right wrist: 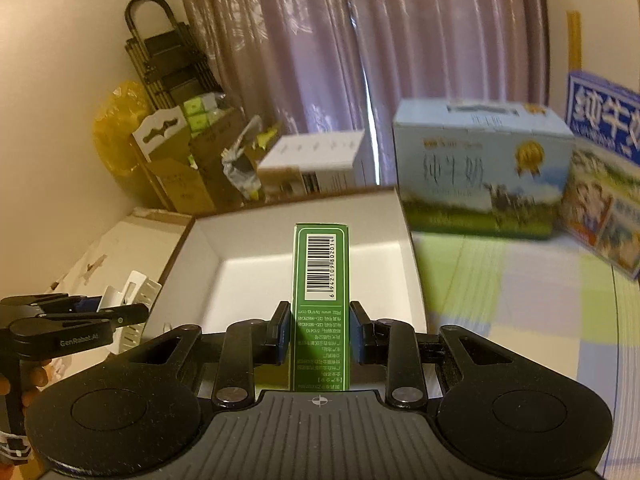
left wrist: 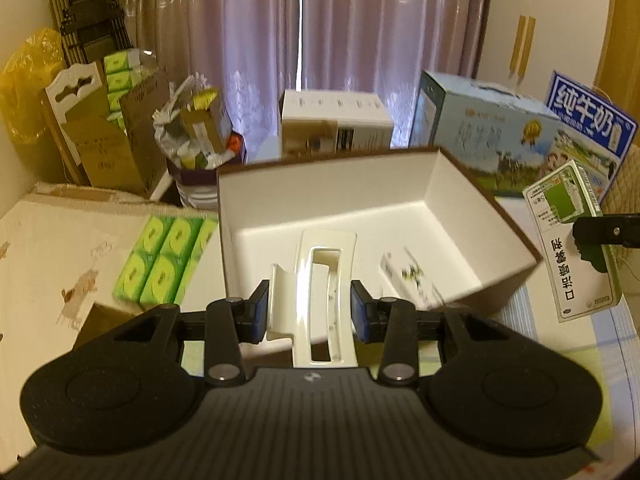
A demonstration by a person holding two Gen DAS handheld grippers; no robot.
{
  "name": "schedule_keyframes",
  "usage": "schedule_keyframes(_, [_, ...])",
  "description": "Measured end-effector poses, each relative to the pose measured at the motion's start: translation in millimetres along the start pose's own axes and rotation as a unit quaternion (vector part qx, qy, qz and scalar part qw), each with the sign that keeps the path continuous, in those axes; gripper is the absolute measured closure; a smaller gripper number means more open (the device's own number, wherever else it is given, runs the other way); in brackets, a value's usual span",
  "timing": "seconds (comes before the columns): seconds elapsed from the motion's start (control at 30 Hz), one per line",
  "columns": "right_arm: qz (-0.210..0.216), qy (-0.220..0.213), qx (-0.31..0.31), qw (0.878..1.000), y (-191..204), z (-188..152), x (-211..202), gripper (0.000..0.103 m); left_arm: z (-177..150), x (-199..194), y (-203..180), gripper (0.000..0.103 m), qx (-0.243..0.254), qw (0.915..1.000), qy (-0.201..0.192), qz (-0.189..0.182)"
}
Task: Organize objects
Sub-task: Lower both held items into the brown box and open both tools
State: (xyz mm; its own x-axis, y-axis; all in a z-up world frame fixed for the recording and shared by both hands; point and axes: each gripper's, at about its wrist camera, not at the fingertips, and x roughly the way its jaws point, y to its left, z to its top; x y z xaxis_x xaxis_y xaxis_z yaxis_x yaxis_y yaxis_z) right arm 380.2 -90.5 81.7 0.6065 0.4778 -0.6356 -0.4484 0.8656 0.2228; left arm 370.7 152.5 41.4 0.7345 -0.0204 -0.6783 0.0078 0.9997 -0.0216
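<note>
Above open box [left wrist: 448, 208]: left claw [left wrist: 308, 312] clamps white holder [left wrist: 320, 280]; right claw [right wrist: 320, 328] clamps green carton [right wrist: 322, 280]. Risk: claws colliding, items dropping outside.

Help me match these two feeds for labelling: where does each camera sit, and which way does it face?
Left wrist: sits on the left gripper, facing the open white box and curtain; it shows its jaws clamping a white plastic holder.
Right wrist: sits on the right gripper, facing likewise; jaws clamp a green carton, with a hand low at left.
Shared: box, curtain, blue milk carton, and each other's gripper.
</note>
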Motion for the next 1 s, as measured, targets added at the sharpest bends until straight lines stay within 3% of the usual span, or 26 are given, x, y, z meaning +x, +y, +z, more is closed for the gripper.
schedule_keyframes(0.2, [0.001,-0.004,-0.011,1.000,-3,27,22,0.077,24,20,-5,0.068,-0.005,0.9999,-0.004,0.013])
schedule_keyframes(0.57, [-0.015,0.013,-0.031,0.999,-9,55,66,0.077,35,66,-8,0.068,-0.027,0.9987,0.026,0.036])
schedule_keyframes(1.0, [-0.054,0.111,-0.040,0.992,-32,31,150,0.077,28,104,-7,0.068,-0.035,0.9965,0.061,0.046])
